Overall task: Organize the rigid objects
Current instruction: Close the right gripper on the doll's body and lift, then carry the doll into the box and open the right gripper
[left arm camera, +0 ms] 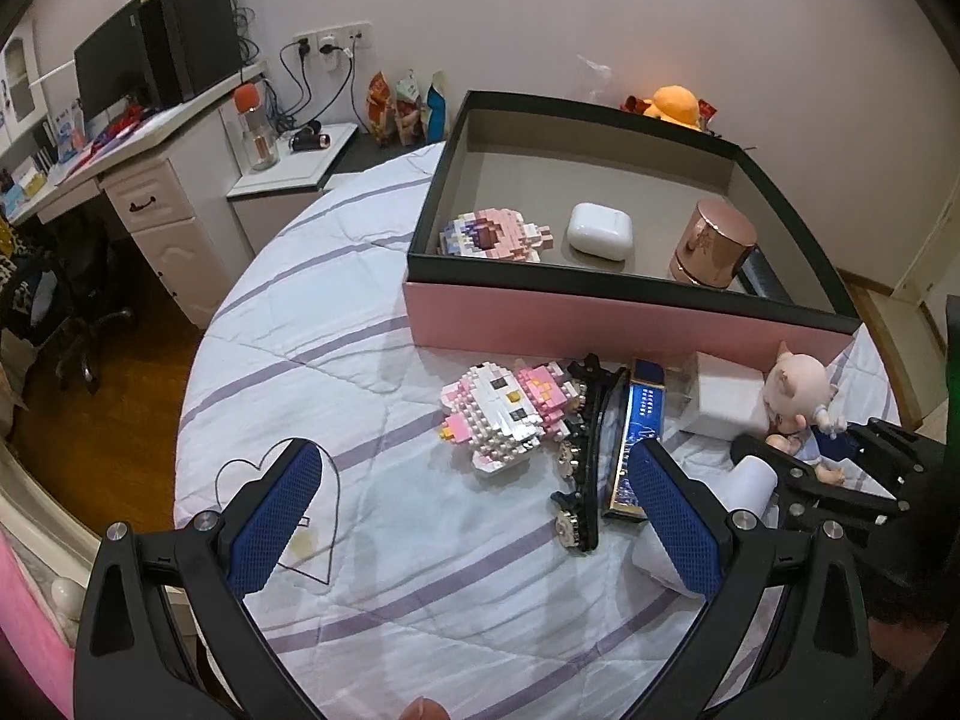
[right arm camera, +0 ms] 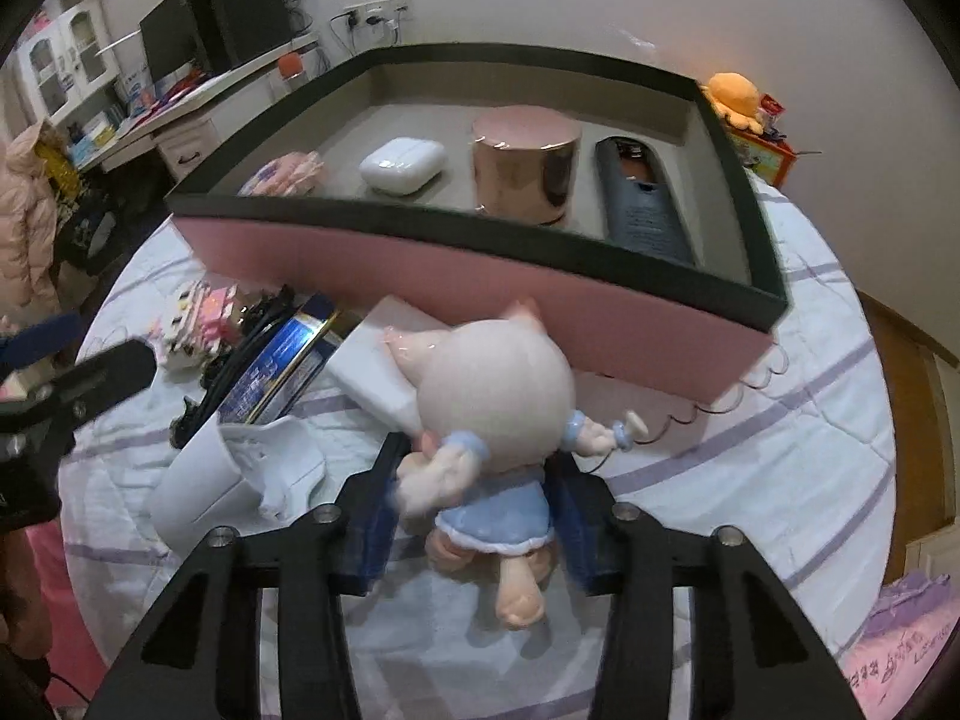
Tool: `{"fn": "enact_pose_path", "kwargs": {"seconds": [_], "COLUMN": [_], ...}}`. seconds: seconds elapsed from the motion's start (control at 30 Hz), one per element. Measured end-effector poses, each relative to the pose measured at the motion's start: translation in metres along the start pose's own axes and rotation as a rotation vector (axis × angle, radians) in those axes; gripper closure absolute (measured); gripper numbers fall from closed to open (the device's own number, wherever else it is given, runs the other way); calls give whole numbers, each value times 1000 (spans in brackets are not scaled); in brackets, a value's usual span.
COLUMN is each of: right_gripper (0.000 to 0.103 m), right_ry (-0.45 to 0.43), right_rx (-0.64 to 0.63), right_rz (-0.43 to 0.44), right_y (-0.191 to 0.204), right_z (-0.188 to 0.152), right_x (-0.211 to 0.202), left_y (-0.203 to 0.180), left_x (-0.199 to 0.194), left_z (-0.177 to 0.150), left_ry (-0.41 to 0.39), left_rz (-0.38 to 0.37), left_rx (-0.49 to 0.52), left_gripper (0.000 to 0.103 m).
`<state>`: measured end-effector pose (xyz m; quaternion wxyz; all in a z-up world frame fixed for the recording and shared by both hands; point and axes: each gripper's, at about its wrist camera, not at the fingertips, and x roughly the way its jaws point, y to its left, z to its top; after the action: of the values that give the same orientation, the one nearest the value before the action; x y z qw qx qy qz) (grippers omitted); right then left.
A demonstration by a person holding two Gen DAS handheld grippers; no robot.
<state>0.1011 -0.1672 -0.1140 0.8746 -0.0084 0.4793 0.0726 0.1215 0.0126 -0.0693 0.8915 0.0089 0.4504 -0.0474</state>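
Observation:
A doll [right arm camera: 492, 396] with a pale head and blue dress lies face down on the striped bed cover, in front of the pink box [right arm camera: 480, 288]. My right gripper [right arm camera: 480, 474] is shut on the doll's body, one blue pad against each side. My left gripper [left arm camera: 474, 450] hangs open over the cover with nothing between its fingers. Just ahead of it lie a pink and white brick cat [left arm camera: 504, 414], a black hair clip [left arm camera: 585, 456] and a blue flat case [left arm camera: 639, 420]. The box holds a brick figure [left arm camera: 492, 234], a white earbud case [left arm camera: 600, 227], a rose-gold tin [left arm camera: 714, 243] and a dark remote [right arm camera: 645, 210].
A white carton [left arm camera: 723, 396] and a white tube [right arm camera: 198, 480] lie between the two grippers. The bed's rounded edge drops to a wooden floor [left arm camera: 120, 420] on the left. A desk [left arm camera: 150, 138] with a monitor stands at the back left. An orange plush [left arm camera: 675, 105] sits behind the box.

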Motion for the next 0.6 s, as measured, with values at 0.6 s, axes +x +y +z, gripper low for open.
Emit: {"fn": "enact_pose_path", "kwargs": {"seconds": [0.6], "right_gripper": [58], "right_ry": [-51], "right_rx": [68], "right_rz": [67], "right_y": [-10], "right_z": [-11], "right_x": [-40], "left_y": [-10], "left_x": [-23], "left_z": [-3], "left_ry": [-40], "left_rz": [-8], "left_rx": [22], "left_gripper": [0]}}
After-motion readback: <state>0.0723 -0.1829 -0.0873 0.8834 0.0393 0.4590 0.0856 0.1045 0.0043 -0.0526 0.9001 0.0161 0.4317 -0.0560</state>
